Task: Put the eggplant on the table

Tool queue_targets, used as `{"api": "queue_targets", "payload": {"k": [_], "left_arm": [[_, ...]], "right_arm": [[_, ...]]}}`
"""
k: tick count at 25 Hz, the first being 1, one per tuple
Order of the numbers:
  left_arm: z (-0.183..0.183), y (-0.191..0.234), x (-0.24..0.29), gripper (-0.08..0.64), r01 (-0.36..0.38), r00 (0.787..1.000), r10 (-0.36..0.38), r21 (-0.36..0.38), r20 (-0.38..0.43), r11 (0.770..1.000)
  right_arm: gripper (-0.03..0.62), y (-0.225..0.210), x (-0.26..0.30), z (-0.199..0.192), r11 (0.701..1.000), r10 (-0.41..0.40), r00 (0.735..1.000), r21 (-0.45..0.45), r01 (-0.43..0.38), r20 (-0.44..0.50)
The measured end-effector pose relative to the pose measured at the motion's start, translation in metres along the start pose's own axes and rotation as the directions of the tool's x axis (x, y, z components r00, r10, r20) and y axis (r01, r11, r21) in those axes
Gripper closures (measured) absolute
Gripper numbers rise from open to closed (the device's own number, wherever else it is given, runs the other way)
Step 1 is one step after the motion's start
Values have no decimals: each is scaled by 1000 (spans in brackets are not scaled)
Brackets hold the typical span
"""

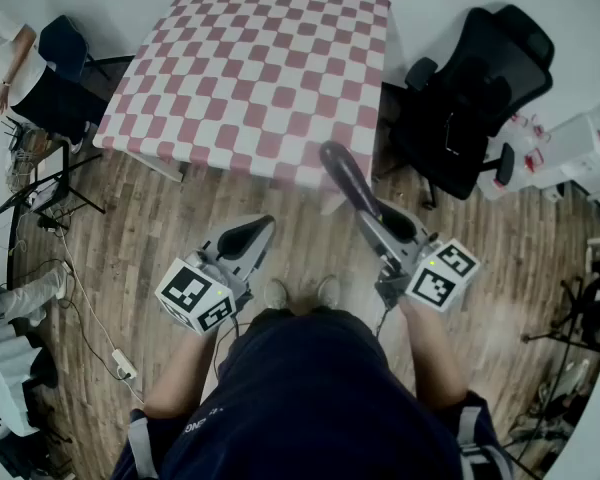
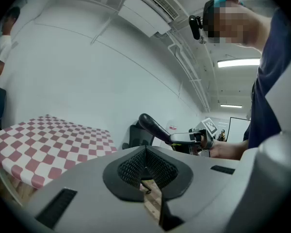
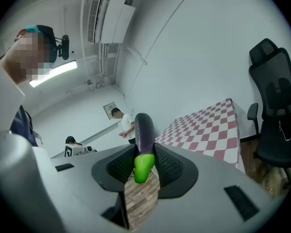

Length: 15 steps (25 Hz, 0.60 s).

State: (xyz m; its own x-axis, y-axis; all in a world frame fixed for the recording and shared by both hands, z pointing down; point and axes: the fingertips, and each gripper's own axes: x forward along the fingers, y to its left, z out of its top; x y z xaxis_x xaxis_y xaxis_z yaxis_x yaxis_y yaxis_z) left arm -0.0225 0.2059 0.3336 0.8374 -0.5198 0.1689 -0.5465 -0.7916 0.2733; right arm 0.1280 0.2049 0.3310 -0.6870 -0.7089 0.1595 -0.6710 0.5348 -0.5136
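A dark purple eggplant (image 1: 344, 178) with a green stem end (image 3: 143, 167) sticks forward out of my right gripper (image 1: 378, 220), whose pads are shut on its stem half; its tip hangs over the floor just short of the table's near edge. The table (image 1: 250, 68) carries a pink-and-white checked cloth and stands ahead of me. My left gripper (image 1: 248, 236) hangs above the wooden floor, its pads pressed together with nothing between them. From the left gripper view the eggplant (image 2: 155, 128) shows to the right, and the table (image 2: 43, 140) lies at the left.
A black office chair (image 1: 470, 98) stands right of the table, and a blue chair (image 1: 65, 43) stands at the table's left with a person (image 1: 5, 58) beside it. Cables and a power strip (image 1: 123, 365) lie on the floor at my left. White boxes (image 1: 580, 148) sit far right.
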Motion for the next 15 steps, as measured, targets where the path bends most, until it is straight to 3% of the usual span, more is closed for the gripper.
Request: {"api": "queue_targets", "payload": {"k": [15], "left_arm": [[-16,-29,31,532,-51,999,50,-48,-21,998]], "right_arm": [[460,-32,-26,-2,998,51,998,29,-50,-22]]}}
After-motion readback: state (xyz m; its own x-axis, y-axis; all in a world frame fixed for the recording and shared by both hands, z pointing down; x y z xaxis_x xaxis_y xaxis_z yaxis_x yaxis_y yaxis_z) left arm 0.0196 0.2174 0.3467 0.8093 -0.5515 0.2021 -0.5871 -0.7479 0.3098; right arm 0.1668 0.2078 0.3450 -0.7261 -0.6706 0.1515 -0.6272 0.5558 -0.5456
